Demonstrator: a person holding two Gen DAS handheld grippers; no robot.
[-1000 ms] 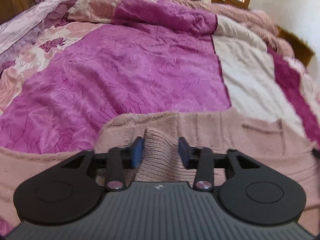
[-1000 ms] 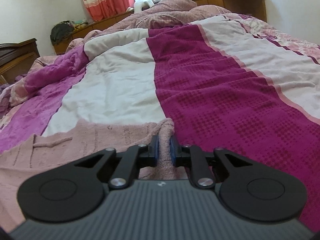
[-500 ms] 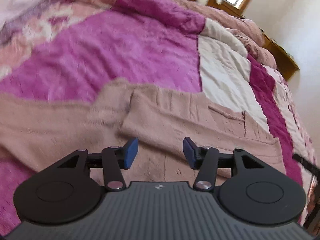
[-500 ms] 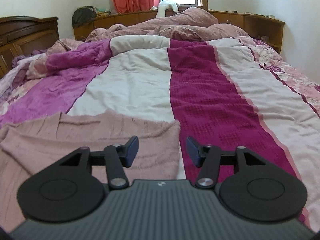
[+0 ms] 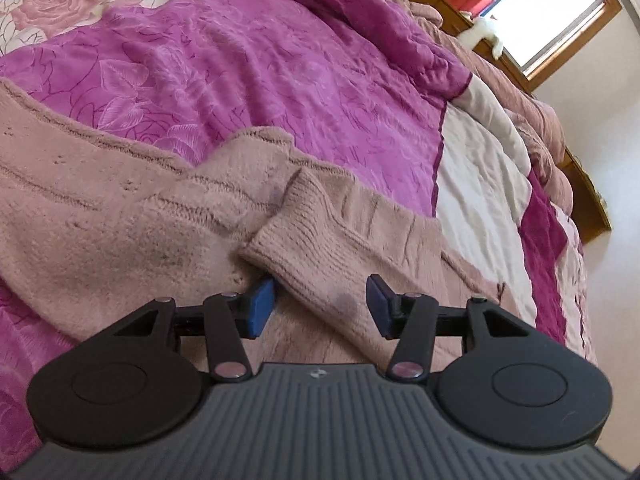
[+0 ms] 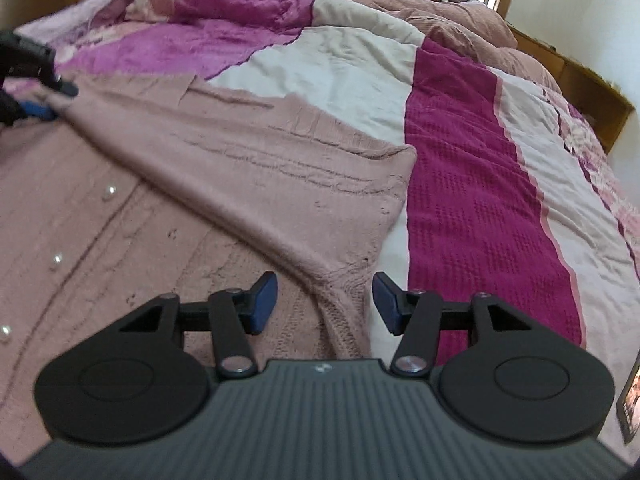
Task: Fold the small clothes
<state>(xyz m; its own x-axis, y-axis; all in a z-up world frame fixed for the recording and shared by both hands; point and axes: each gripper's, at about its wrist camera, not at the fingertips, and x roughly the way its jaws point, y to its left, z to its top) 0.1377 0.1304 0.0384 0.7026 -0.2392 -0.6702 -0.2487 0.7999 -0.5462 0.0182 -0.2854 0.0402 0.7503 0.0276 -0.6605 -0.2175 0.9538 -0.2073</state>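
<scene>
A dusty-pink knitted cardigan [image 6: 224, 168] with pearl buttons [image 6: 109, 192] lies spread across a bed under a patchwork quilt of magenta, cream and floral panels [image 5: 280, 72], partway through being folded by a person working a pair of black hand-held tongs in each hand. The left tongs [image 5: 318, 304] hover low over the garment with their blue pads [image 5: 261, 307] parted, a ribbed sleeve cuff [image 5: 304, 248] lying loose between them and pressed by neither pad. The right tongs [image 6: 325, 306] stand just as wide over the cardigan's lower corner [image 6: 348, 280], at the spot where a folded-over flap meets the hem beside the crimson waffle stripe [image 6: 480, 184]; nothing is gripped there either. In the right-hand view the left tongs [image 6: 36, 108] show at the far edge of the knit. The sleeve appears already laid across the body, so the step in hand seems to be taking a fresh hold for the next fold. Done well, that would mean closing each pair on the edge of the knit alone, not on the quilt beneath, catching both layers at the corner, lifting the two sides evenly and keeping the soft, stretchy fabric taut enough that the crease falls straight and the cuff does not slide out.
</scene>
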